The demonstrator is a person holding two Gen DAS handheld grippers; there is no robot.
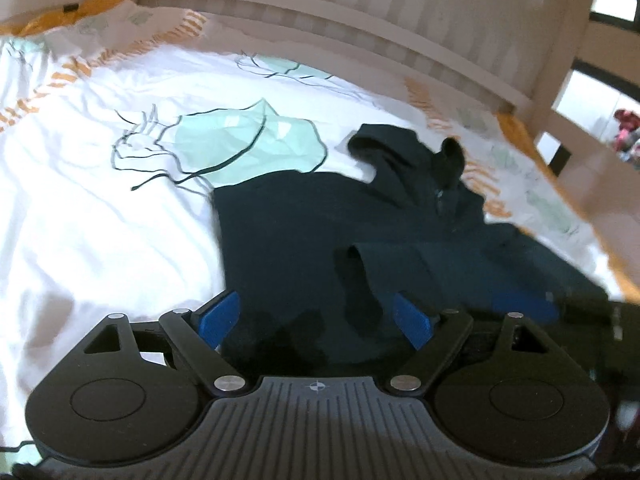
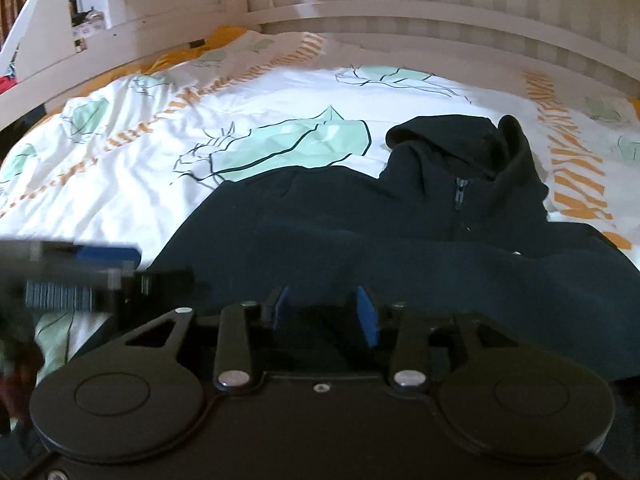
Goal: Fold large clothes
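A dark navy zip-up hoodie (image 1: pixel 304 232) lies on the bed, hood at the far end, with a sleeve folded across its body. It also shows in the right wrist view (image 2: pixel 360 232). My left gripper (image 1: pixel 316 316) is open, its blue fingers (image 1: pixel 218 318) spread wide just above the hoodie's near part. My right gripper (image 2: pixel 324 312) is open over the hoodie's near edge, with dark cloth lying between its blue fingers (image 2: pixel 368 314). The left gripper shows blurred at the left of the right wrist view (image 2: pixel 80 276).
The bed has a white duvet (image 1: pixel 100 208) with mint green shapes and orange stripes. A white slatted bed rail (image 1: pixel 360 36) runs along the far side. A bed post (image 1: pixel 552 128) stands at the right.
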